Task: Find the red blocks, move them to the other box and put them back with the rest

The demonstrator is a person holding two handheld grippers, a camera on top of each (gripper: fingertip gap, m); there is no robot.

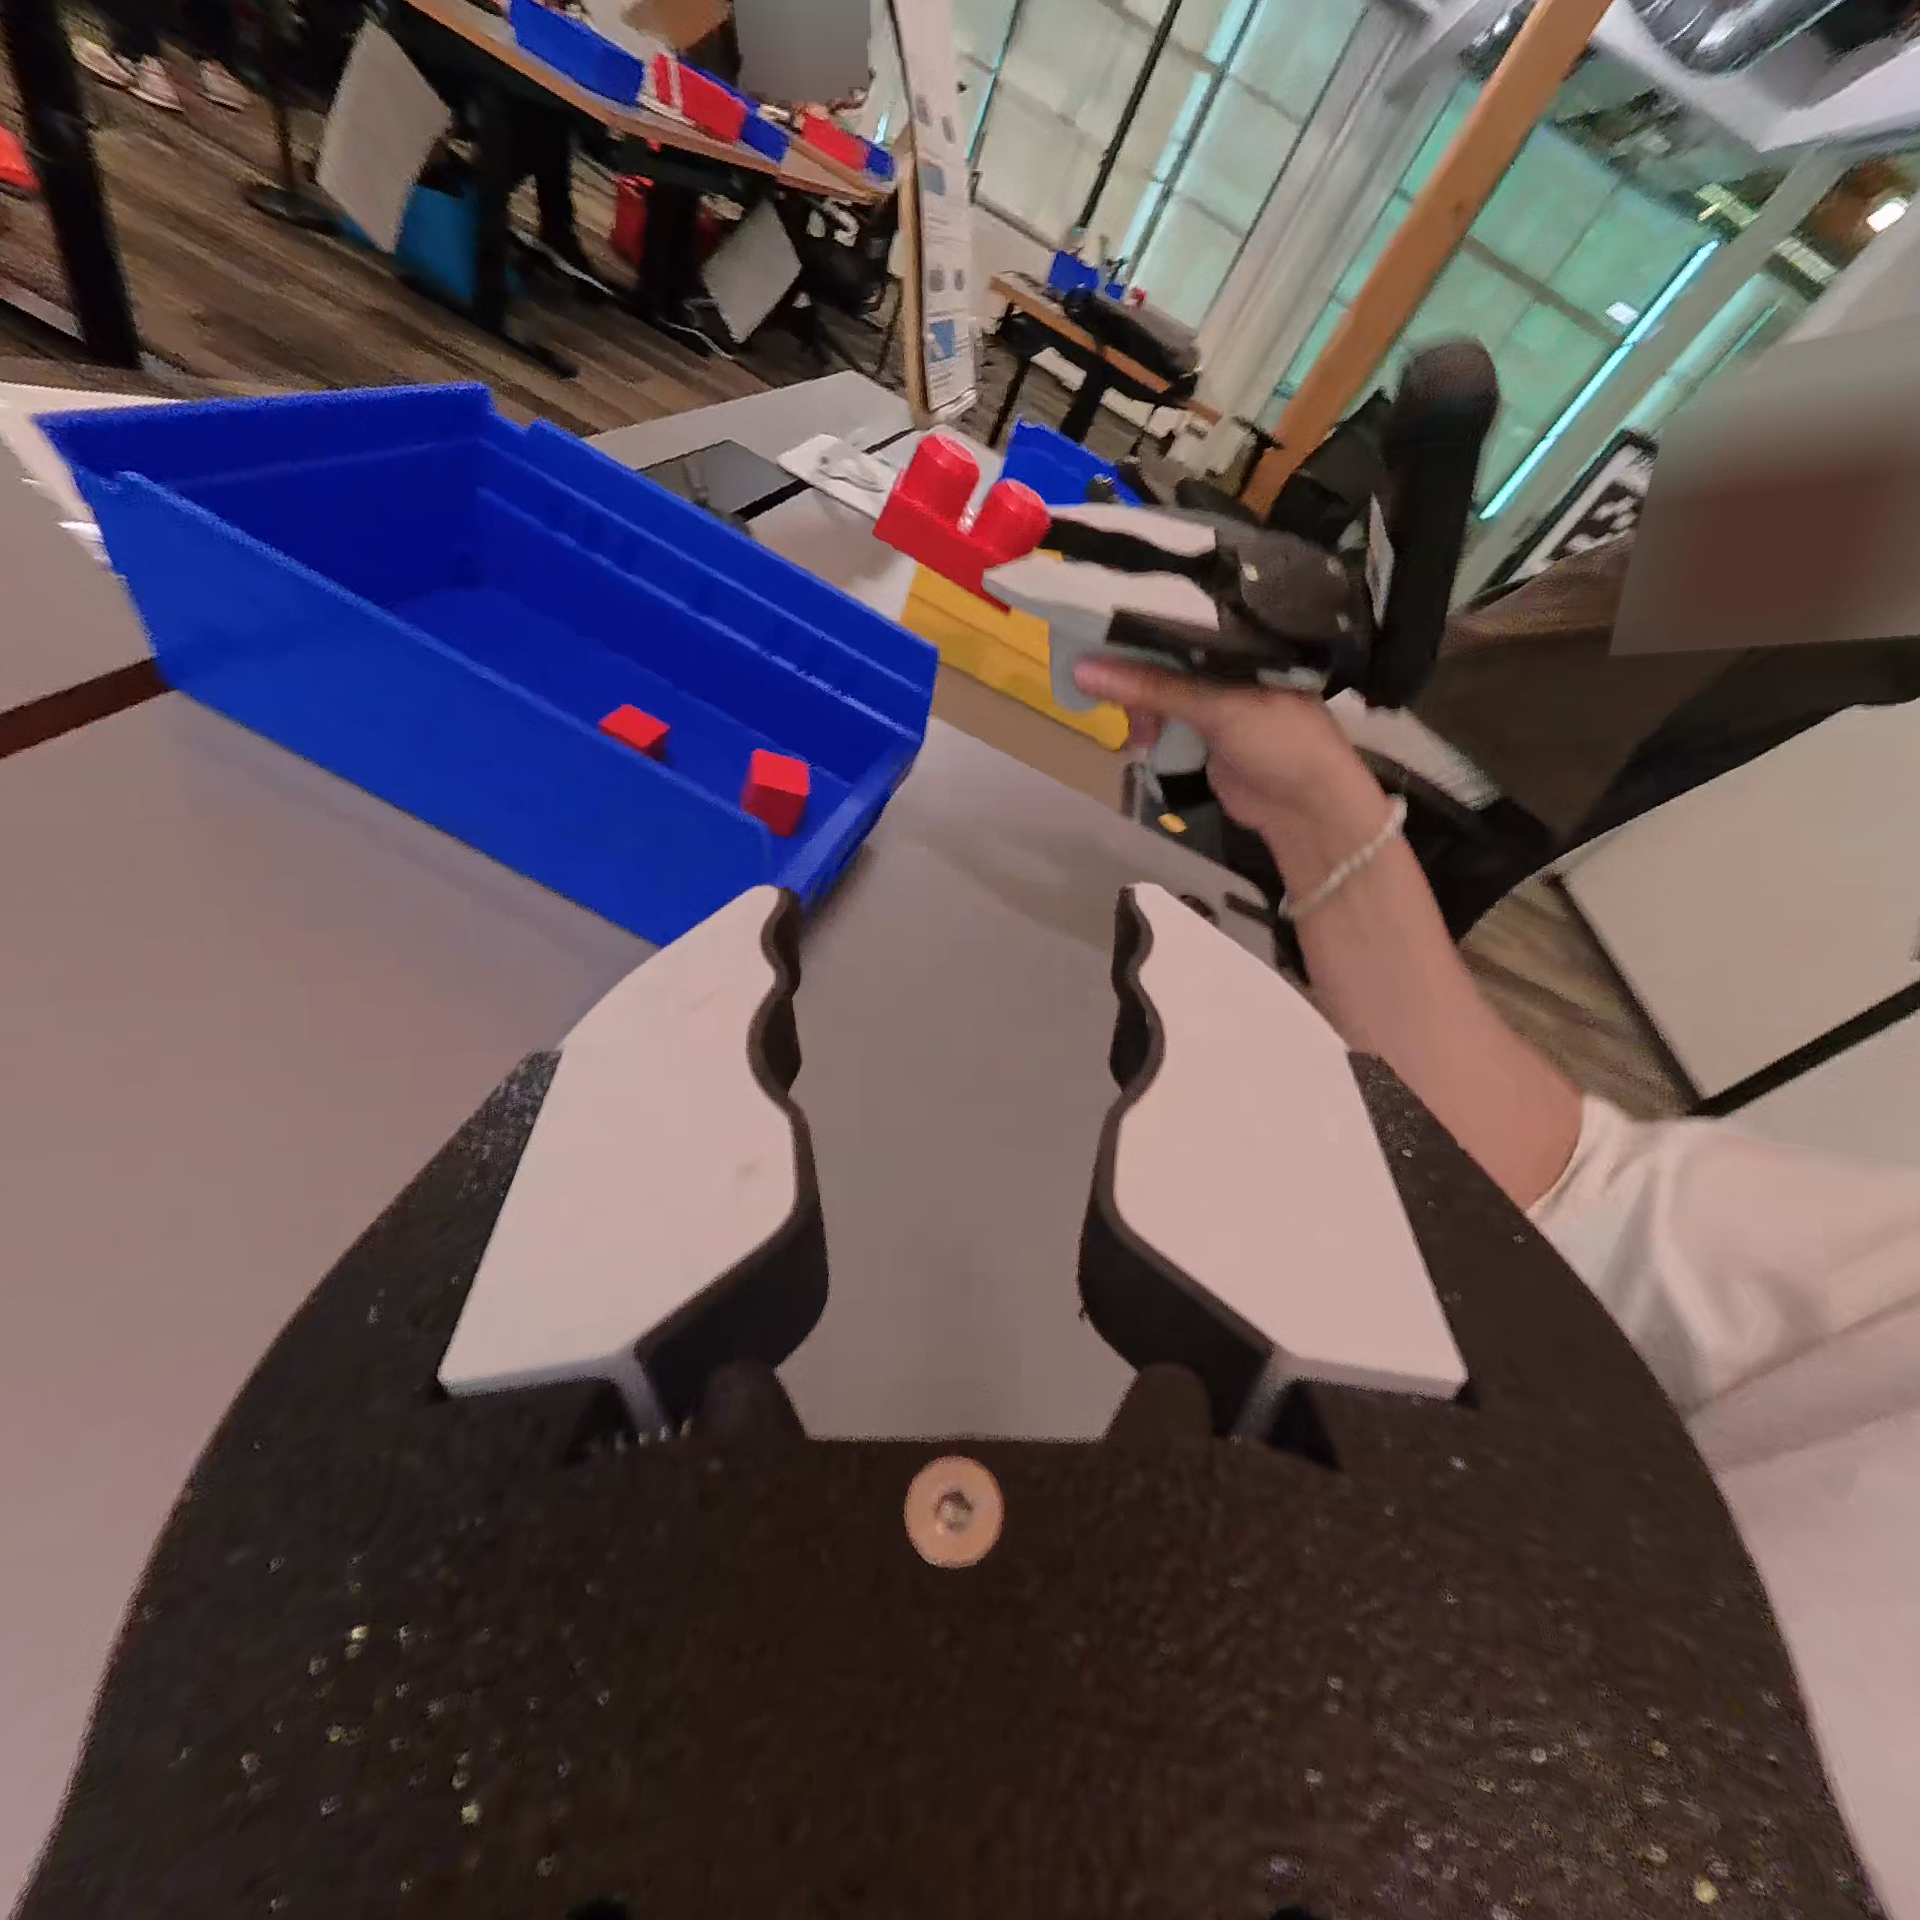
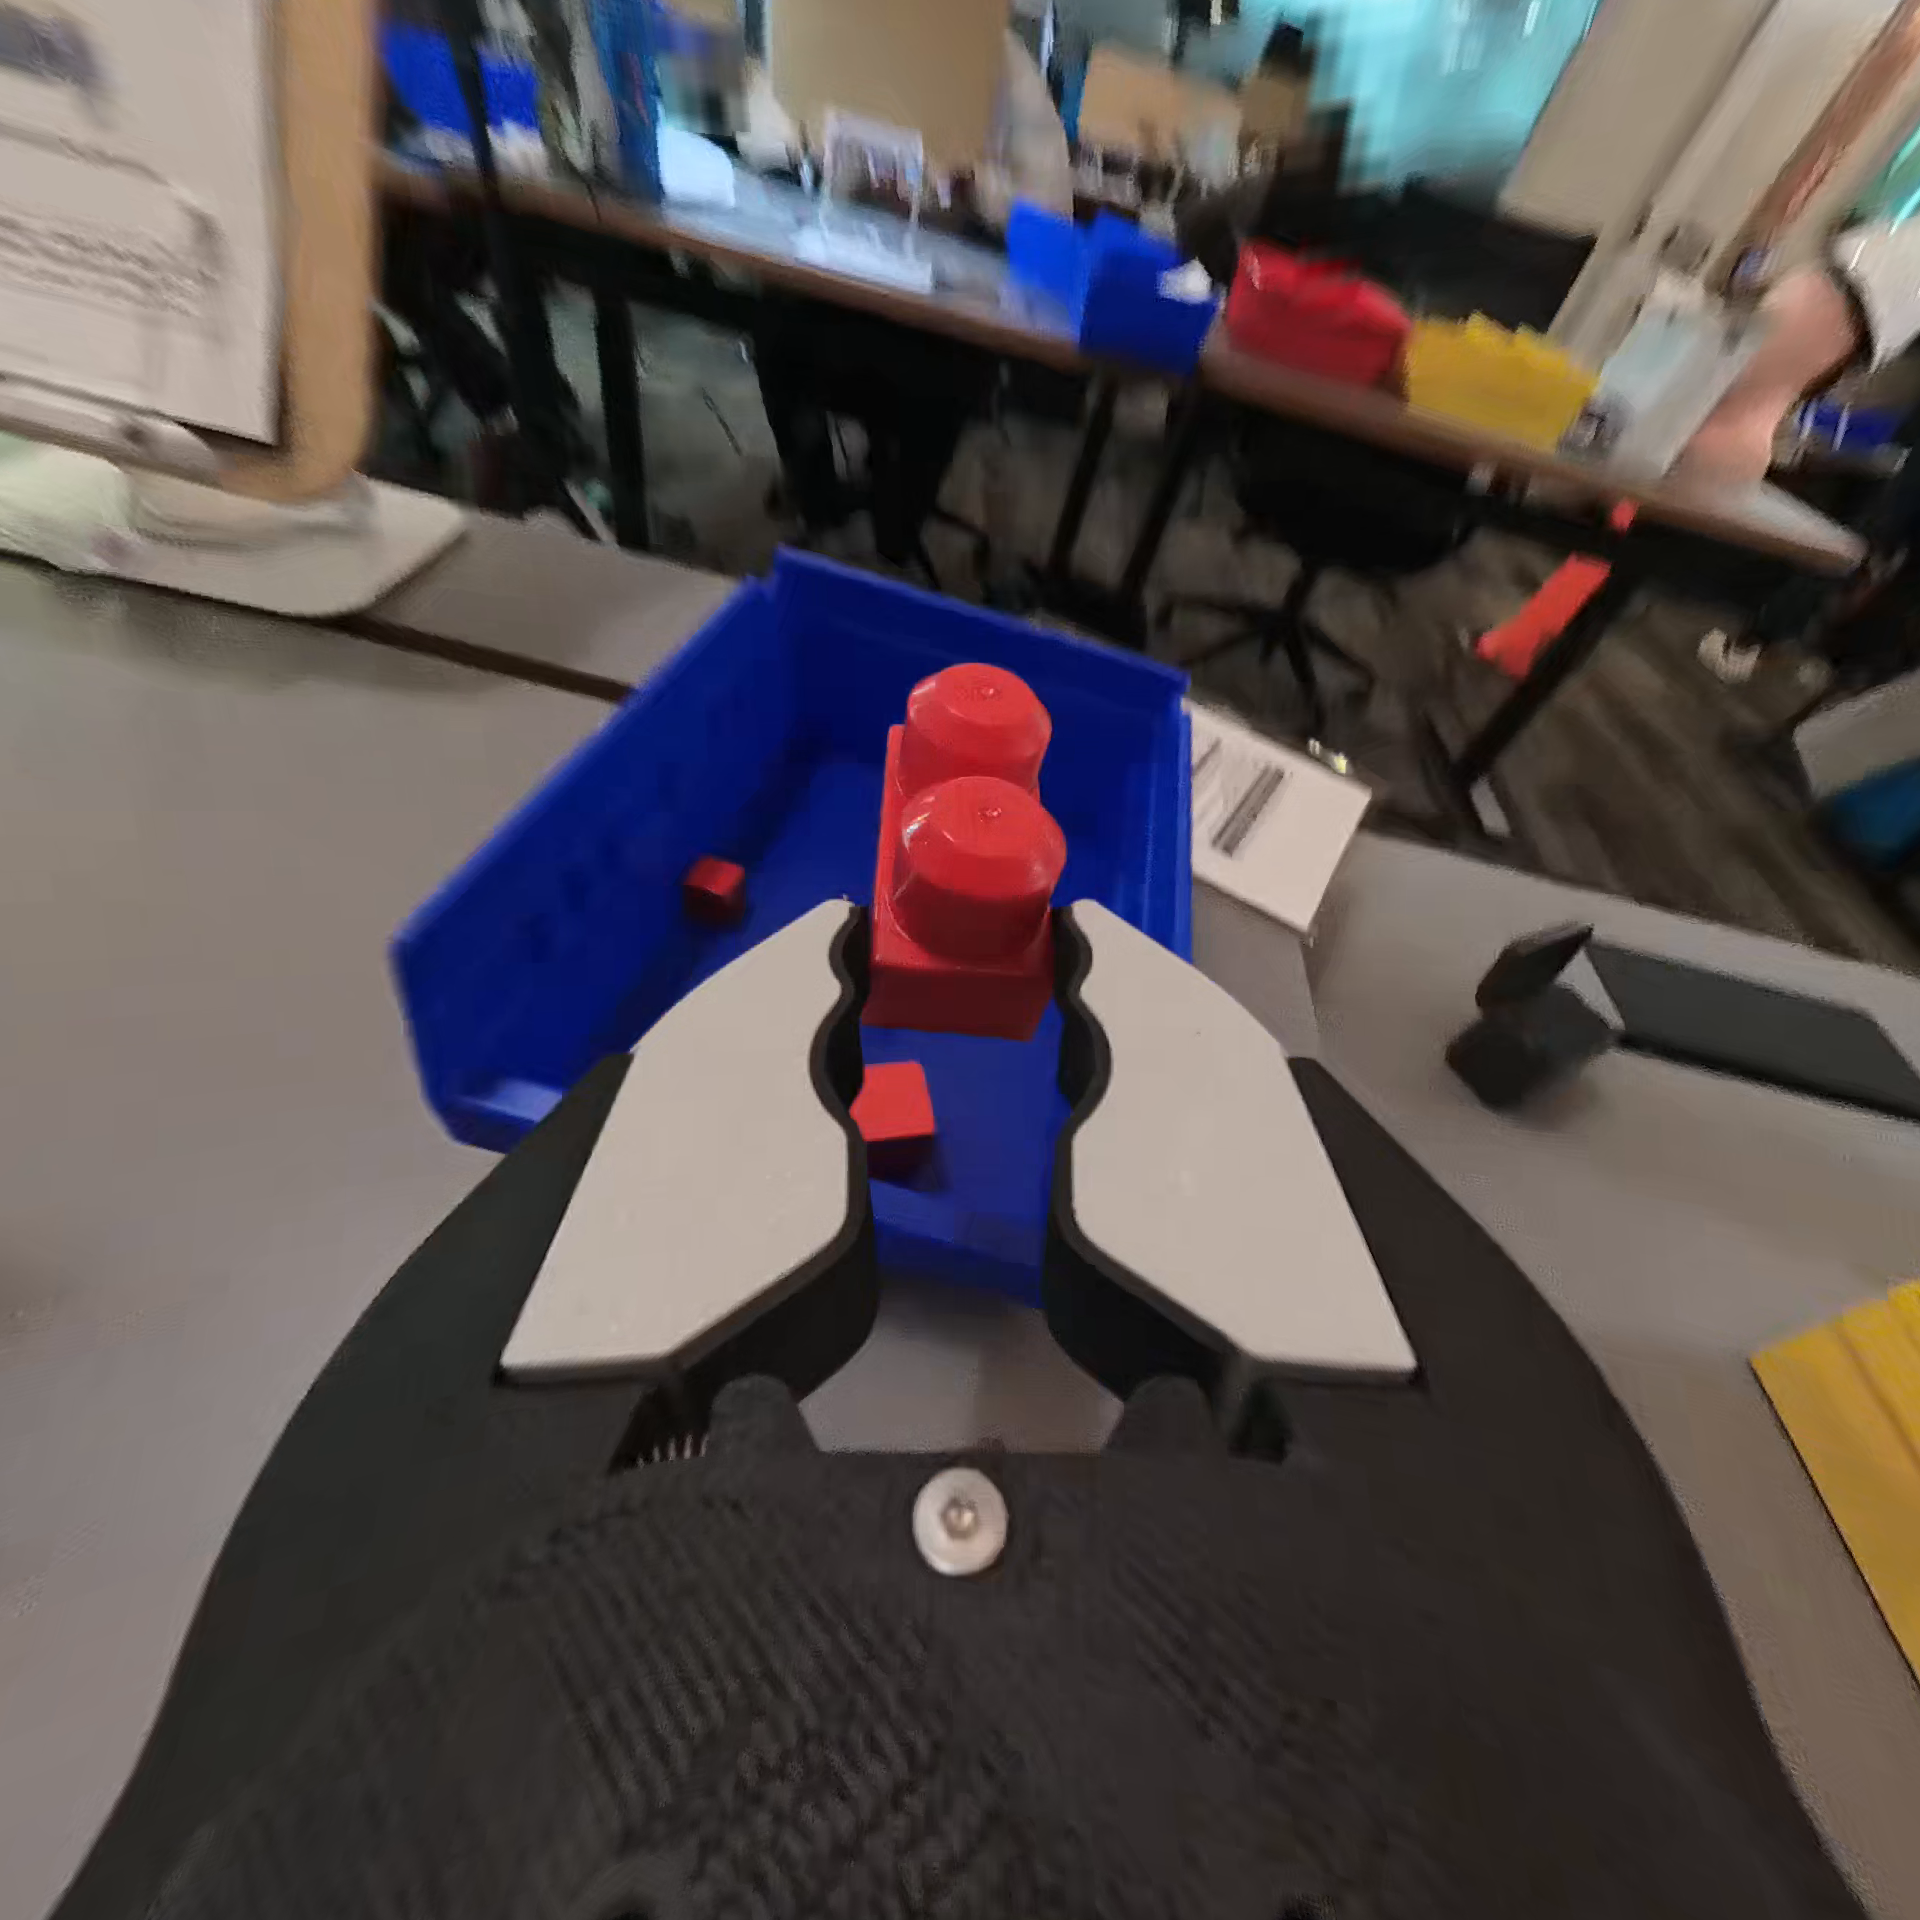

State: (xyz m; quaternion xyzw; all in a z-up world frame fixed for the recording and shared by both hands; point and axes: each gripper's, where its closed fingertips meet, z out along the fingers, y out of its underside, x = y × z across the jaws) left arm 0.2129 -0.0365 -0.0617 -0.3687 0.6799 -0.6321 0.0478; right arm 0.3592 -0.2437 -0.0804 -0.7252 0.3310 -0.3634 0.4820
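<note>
My right gripper (image 2: 958,925) is shut on a red two-stud block (image 2: 961,883) and holds it in the air over the blue box (image 2: 499,956). The same block (image 1: 961,509) shows in the left wrist view at the tips of the right gripper (image 1: 1013,561), beyond the box's far end. Two small red cubes (image 1: 634,730) (image 1: 775,790) lie in the blue box (image 1: 343,644); they also show in the right wrist view (image 2: 715,888) (image 2: 891,1114). My left gripper (image 1: 956,914) is open and empty above the grey table (image 1: 260,1039), just off the box's near corner.
A yellow box (image 1: 987,644) sits behind the right gripper; its corner shows in the right wrist view (image 2: 1849,1413). A black device (image 2: 1538,1018) and a white paper (image 2: 1268,821) lie on the table right of the blue box. A person's hand (image 1: 1257,748) holds the right gripper.
</note>
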